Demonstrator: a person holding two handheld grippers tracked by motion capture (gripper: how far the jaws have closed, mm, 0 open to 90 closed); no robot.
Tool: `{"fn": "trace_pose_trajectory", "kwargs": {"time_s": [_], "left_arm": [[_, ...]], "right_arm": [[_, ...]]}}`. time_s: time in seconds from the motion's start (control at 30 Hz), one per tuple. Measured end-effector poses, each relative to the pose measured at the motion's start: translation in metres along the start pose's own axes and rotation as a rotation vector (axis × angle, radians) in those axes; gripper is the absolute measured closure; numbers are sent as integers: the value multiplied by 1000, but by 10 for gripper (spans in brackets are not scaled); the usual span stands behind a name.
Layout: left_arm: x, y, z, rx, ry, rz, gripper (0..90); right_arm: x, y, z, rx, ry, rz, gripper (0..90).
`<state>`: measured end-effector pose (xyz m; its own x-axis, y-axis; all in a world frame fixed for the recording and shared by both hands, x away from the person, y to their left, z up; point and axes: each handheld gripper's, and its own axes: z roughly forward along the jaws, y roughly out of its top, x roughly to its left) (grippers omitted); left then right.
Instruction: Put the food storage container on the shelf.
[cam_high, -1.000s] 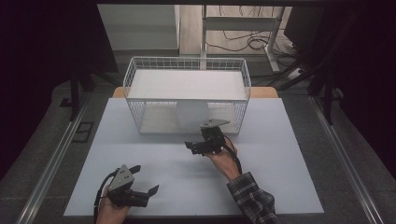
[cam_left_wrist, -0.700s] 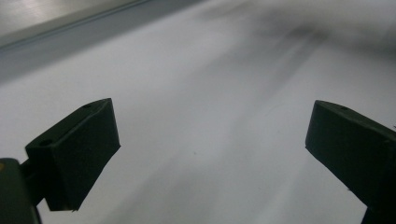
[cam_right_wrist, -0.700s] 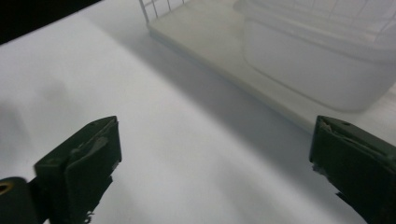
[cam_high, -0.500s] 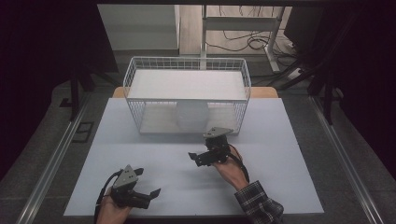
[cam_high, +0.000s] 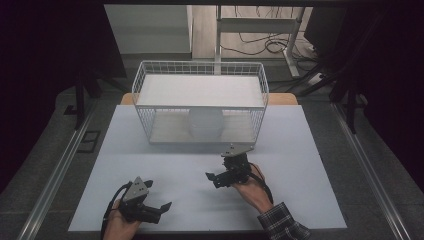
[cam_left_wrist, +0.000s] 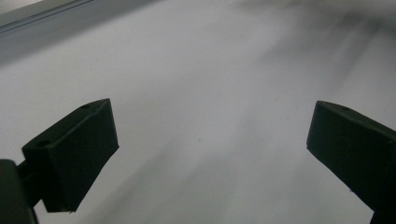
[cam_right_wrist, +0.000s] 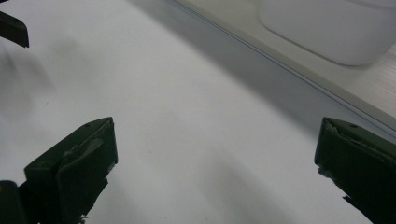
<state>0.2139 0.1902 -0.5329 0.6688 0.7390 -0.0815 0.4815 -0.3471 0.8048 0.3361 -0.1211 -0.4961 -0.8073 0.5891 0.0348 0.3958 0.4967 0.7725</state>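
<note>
A white wire basket (cam_high: 200, 106) with two levels stands at the back middle of the white table (cam_high: 310, 150). On its lower level sits a white rounded bowl (cam_high: 205, 124), which the right gripper view has at its top right (cam_right_wrist: 327, 28). My right gripper (cam_high: 212, 180) is held low over the table just in front of the basket, open, jaws pointing left, nothing between them (cam_right_wrist: 215, 163). Near the front left edge my left gripper (cam_high: 161, 209) is open over bare table (cam_left_wrist: 210, 154), jaws pointing right.
The basket's lower board (cam_right_wrist: 289, 60) runs along the top right of the right gripper view. A black jaw tip of the other gripper (cam_right_wrist: 11, 28) pokes in at that view's top left. Grey floor and metal rails (cam_high: 55, 170) flank the table.
My right gripper has drawn back from the basket toward the person and a little right. The left gripper has shifted slightly right along the front edge.
</note>
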Motion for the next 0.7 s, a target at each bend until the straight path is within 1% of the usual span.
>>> {"fn": "trace_pose_trajectory", "kwargs": {"time_s": [0.13, 0.23, 0.3, 0.7], "left_arm": [[-1, 0, -1, 9, 11, 3, 19], [0, 0, -1, 11, 12, -1, 19], [0, 0, -1, 18, 15, -2, 18], [1, 0, -5, 28, 30, -1, 13]], "right_arm": [[0, -4, -7, -3, -11, 11, 0], [0, -7, -13, -10, -20, 13, 0], [0, -9, -17, -16, -23, 23, 0], [2, -19, -38, -28, -56, 37, 0]]}}
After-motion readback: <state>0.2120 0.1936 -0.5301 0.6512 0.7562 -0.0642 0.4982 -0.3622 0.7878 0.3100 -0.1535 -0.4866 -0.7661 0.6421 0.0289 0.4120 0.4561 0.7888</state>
